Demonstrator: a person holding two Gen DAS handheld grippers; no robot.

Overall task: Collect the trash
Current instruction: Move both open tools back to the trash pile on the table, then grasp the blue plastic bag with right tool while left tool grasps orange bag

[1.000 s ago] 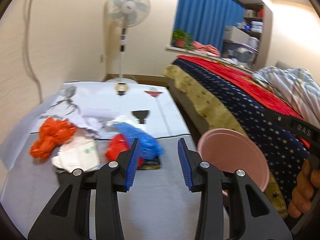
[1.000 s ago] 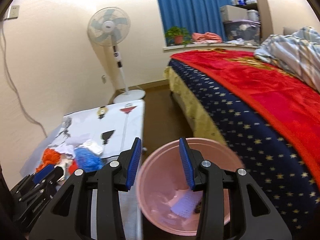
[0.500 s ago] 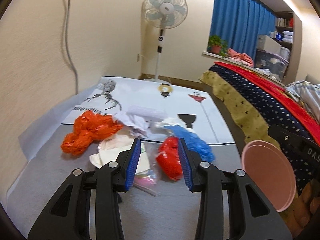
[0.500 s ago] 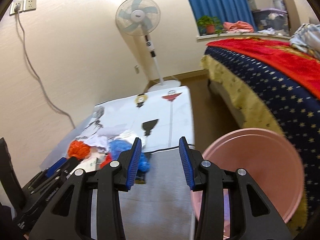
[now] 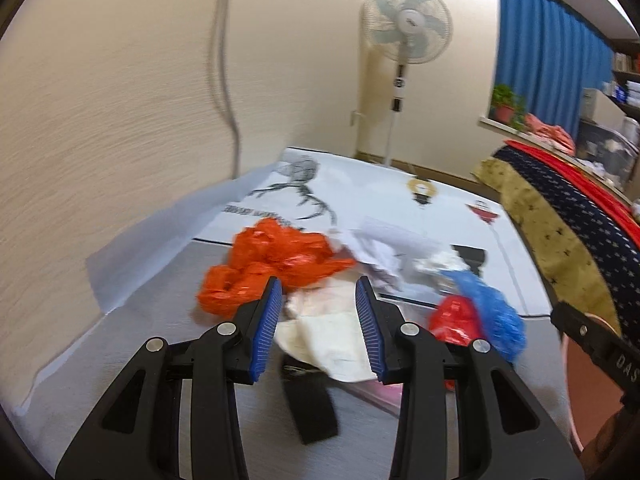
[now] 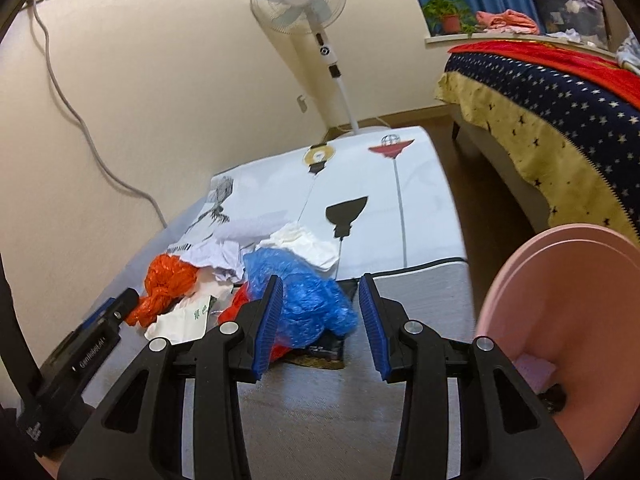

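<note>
A pile of trash lies on the low table (image 5: 168,332): an orange plastic bag (image 5: 268,264), a cream paper wrapper (image 5: 324,336), crumpled white paper (image 5: 384,248), a red bag (image 5: 454,318) and a blue bag (image 5: 496,316). My left gripper (image 5: 318,328) is open and empty, just in front of the cream wrapper and orange bag. My right gripper (image 6: 320,320) is open and empty, close to the blue bag (image 6: 304,300). A pink bin (image 6: 568,320) stands at the right, with a scrap inside.
A printed white sheet (image 6: 360,184) covers the table's far half. A standing fan (image 6: 312,12) is behind it. A bed with a starred blue and red cover (image 6: 560,92) runs along the right. A grey cable (image 6: 80,120) hangs down the wall. A black flat item (image 5: 308,404) lies under the wrapper.
Both grippers have swung left from the pink bin toward the trash pile. The left one now faces the orange bag and cream wrapper; the right one faces the blue bag. Both stay open.
</note>
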